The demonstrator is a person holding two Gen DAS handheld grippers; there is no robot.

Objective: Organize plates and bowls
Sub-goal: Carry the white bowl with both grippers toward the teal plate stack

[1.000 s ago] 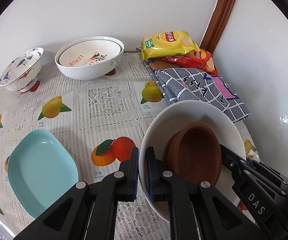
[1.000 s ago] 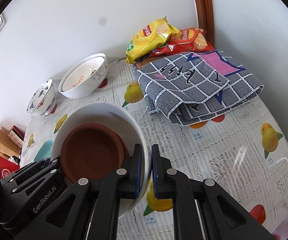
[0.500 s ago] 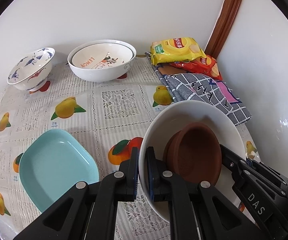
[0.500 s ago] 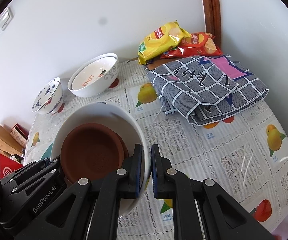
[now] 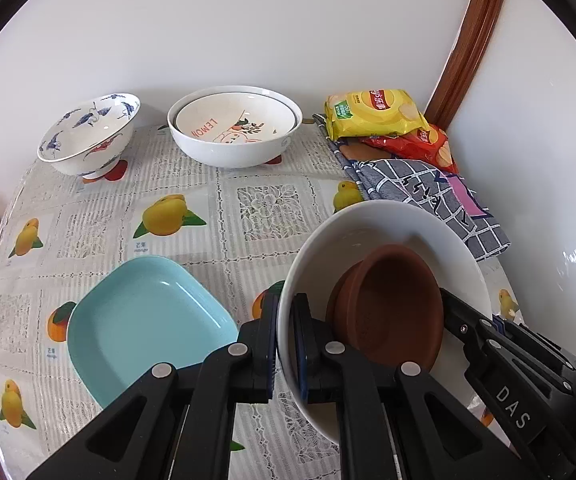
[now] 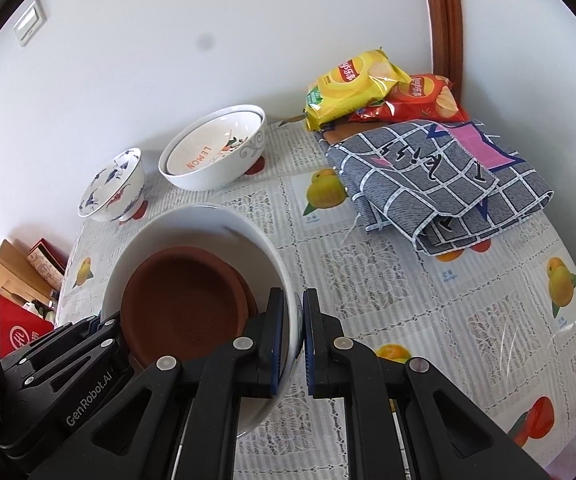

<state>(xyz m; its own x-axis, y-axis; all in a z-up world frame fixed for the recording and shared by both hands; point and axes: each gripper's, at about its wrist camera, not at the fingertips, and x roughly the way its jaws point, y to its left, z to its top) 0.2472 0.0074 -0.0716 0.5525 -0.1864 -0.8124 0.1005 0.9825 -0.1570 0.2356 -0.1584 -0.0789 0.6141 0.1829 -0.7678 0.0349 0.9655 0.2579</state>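
Over table (image 5: 248, 200) | both tools clamp white bowl (image 5: 367, 232) rim | teal plate (image 5: 144, 320) just beside

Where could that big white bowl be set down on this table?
Bare cloth lies between the light blue plate, the stacked lemon bowls and the checked cloth, and on the near right below that cloth. The back edge is crowded with bowls and chip bags.

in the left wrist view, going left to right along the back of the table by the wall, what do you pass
blue-patterned bowl → big white bowl with the lemon bowl nested inside → yellow chip bag → red chip bag
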